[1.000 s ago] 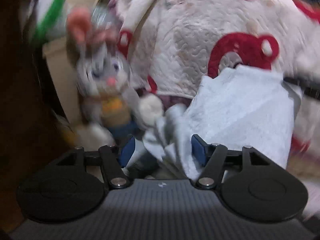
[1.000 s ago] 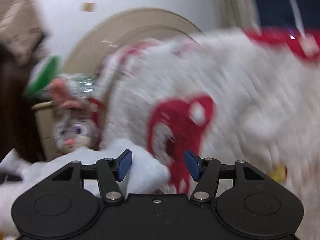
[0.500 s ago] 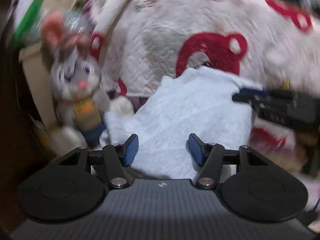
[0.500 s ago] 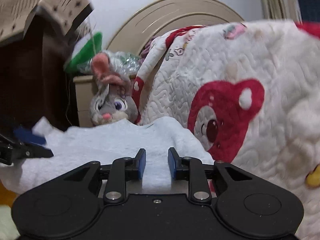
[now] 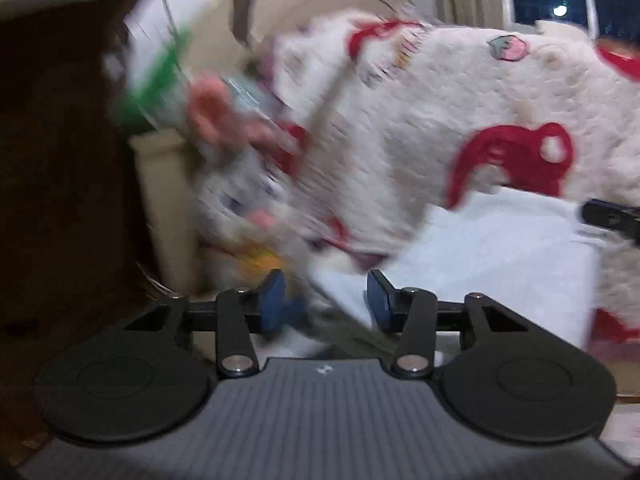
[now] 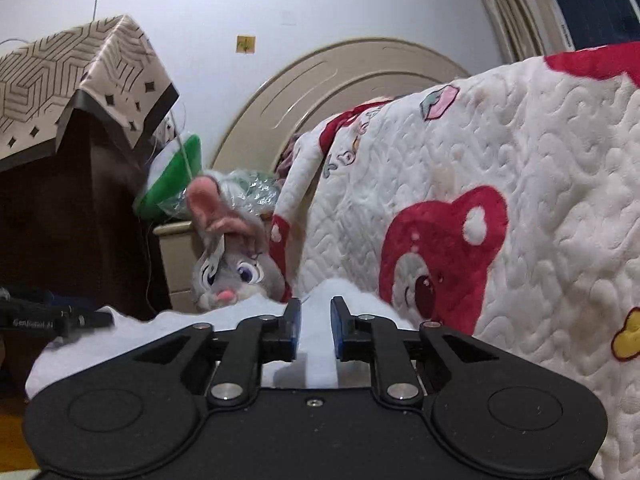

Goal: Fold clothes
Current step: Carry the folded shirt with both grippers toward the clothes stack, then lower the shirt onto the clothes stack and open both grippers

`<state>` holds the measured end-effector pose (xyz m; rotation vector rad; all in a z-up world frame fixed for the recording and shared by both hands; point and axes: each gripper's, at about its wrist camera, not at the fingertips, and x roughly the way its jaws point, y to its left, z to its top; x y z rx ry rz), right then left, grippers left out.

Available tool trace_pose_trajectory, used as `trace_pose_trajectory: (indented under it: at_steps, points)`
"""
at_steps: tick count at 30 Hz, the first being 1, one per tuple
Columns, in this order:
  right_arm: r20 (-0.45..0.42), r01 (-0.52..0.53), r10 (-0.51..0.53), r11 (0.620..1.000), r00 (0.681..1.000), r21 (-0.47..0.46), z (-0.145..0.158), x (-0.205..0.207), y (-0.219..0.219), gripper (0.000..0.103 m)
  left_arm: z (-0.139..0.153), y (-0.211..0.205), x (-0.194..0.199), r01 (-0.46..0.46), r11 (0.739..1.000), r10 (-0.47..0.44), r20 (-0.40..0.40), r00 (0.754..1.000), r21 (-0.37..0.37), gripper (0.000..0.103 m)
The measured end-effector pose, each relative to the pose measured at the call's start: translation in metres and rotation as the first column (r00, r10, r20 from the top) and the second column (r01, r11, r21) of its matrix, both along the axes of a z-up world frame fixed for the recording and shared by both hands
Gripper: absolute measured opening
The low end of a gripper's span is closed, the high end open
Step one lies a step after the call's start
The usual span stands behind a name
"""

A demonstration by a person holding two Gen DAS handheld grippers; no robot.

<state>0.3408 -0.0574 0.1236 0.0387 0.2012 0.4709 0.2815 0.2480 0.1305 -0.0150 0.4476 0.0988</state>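
Folding a white garment [image 6: 224, 332], mid-fold I'd say: it's stretched between my two grippers in front of the quilt [image 6: 520, 200] draped over the bed. My right gripper [image 6: 315, 322] has its fingers narrow with a ridge of cloth between them, after loosening a touch, so I reckon it's pinched. My left gripper [image 5: 326, 300] has been closing, fingers half apart, the cloth's edge between them but too blurry to call gripped. Next: clamp left, then bring both corners across evenly. Plush bunny [image 6: 232, 268] watches from far left.

Left gripper [image 5: 326, 300] had just been closing, jaws apart; right gripper [image 6: 315, 326] pinched on white cloth, easing wider.
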Motion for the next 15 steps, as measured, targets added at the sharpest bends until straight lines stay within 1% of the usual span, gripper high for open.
trace_pose_trajectory:
  at_steps: [3,5,8,10,11,12,13,15]
  points:
    - [-0.053,0.033,-0.036,0.999,0.998,-0.043,-0.008,0.012,0.003,0.024,-0.009,-0.005,0.006,0.02,0.998,-0.017,-0.048,0.999,0.054,0.042]
    - [-0.08,0.045,-0.047,0.999,0.996,-0.026,-0.014,0.016,0.002,0.024,-0.011,-0.003,0.008,0.024,0.999,-0.021,-0.07,0.997,0.034,0.042]
    - [-0.124,0.045,-0.04,0.999,0.992,0.032,-0.016,0.021,-0.004,0.024,-0.013,0.002,0.008,0.022,1.0,-0.021,-0.085,0.996,0.006,0.044]
    - [-0.131,0.03,-0.025,0.999,0.991,0.034,-0.018,0.02,-0.005,0.025,-0.015,0.005,0.008,0.018,1.0,-0.019,-0.089,0.996,-0.01,0.044]
    - [-0.126,0.021,-0.017,1.0,0.992,0.024,-0.018,0.019,-0.005,0.025,-0.016,0.007,0.003,0.008,1.0,-0.01,-0.076,0.997,-0.02,0.049]
    - [-0.12,0.014,-0.012,1.0,0.993,0.014,-0.019,0.017,-0.005,0.025,-0.018,0.011,-0.003,-0.021,0.999,0.019,-0.05,0.999,-0.028,0.055]
    - [-0.118,0.013,-0.01,1.0,0.993,0.018,-0.018,0.014,-0.006,0.025,-0.02,0.014,-0.009,-0.053,0.998,0.052,-0.022,0.998,-0.037,0.068]
    - [-0.095,0.023,-0.018,0.998,0.995,0.052,-0.017,0.006,-0.011,0.025,-0.022,0.02,-0.019,-0.099,0.992,0.097,-0.02,0.995,-0.085,0.069]
